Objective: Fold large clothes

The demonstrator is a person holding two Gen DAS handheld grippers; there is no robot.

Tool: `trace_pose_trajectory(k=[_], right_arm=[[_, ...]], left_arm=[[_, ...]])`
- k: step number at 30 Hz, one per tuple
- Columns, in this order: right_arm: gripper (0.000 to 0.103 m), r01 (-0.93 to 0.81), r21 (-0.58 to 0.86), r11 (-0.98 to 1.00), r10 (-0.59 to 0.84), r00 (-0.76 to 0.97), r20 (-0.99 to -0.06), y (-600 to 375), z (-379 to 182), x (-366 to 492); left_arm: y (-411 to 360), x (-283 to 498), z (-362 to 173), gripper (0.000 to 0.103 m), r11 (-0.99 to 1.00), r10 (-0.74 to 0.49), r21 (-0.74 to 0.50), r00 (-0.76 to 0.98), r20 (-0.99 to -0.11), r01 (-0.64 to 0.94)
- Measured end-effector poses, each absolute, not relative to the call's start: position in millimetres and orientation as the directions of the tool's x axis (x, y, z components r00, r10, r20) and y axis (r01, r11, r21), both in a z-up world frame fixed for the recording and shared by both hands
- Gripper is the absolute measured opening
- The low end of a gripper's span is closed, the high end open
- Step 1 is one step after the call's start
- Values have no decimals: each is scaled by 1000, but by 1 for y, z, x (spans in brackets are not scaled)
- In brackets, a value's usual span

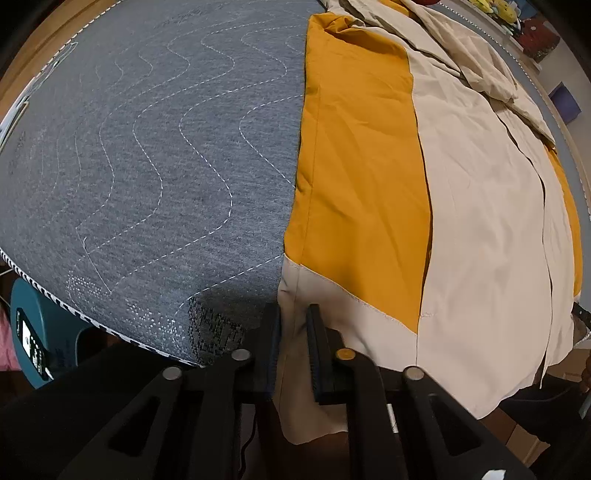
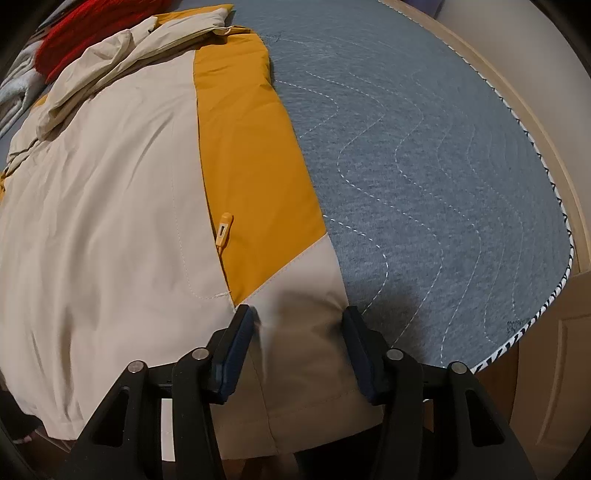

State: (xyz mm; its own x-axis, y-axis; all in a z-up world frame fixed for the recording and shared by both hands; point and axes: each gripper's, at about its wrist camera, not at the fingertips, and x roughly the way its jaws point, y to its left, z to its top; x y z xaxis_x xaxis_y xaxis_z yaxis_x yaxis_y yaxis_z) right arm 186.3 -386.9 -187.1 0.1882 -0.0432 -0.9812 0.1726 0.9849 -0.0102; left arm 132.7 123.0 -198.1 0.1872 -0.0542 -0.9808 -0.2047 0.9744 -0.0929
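Bare grey mattress [image 1: 155,155] flanks jacket [image 1: 480,221]; red garment [image 2: 74,33] crowds far end.

Grey quilted mattress [image 1: 155,155] stitched in wavy white lines, edged with striped piping. Past its far corner, red cloth [image 2: 74,35] bunched, with grey fabric [image 2: 14,88] just beside. Below the mattress's near edge, teal stool [image 1: 48,332]. Wooden frame [image 2: 546,122] curving along the mattress's outer side.
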Motion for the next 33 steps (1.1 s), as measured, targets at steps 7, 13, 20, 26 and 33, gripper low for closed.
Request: trace_pose_trajectory(k=[7, 13, 20, 26, 33], right_arm=[[5, 153, 122, 981, 83, 238, -968, -388, -170, 184], [3, 184, 248, 951, 182, 314, -932, -399, -126, 173], [2, 129, 345, 930, 267, 409, -873, -406, -45, 131], [2, 86, 380, 921, 307, 441, -843, -410, 25, 67], [2, 61, 368, 928, 294, 484, -824, -405, 56, 56]], left_arm=[[124, 130, -158, 0, 979, -75, -130, 321, -944, -156], [135, 119, -100, 0, 982, -146, -181, 411, -900, -47], [163, 89, -26, 0, 961, -268, -271, 449, -852, 58], [189, 42, 28, 0, 921, -384, -368, 439, -812, 126], [209, 107, -6, 0, 900, -401, -436, 431, -808, 19]])
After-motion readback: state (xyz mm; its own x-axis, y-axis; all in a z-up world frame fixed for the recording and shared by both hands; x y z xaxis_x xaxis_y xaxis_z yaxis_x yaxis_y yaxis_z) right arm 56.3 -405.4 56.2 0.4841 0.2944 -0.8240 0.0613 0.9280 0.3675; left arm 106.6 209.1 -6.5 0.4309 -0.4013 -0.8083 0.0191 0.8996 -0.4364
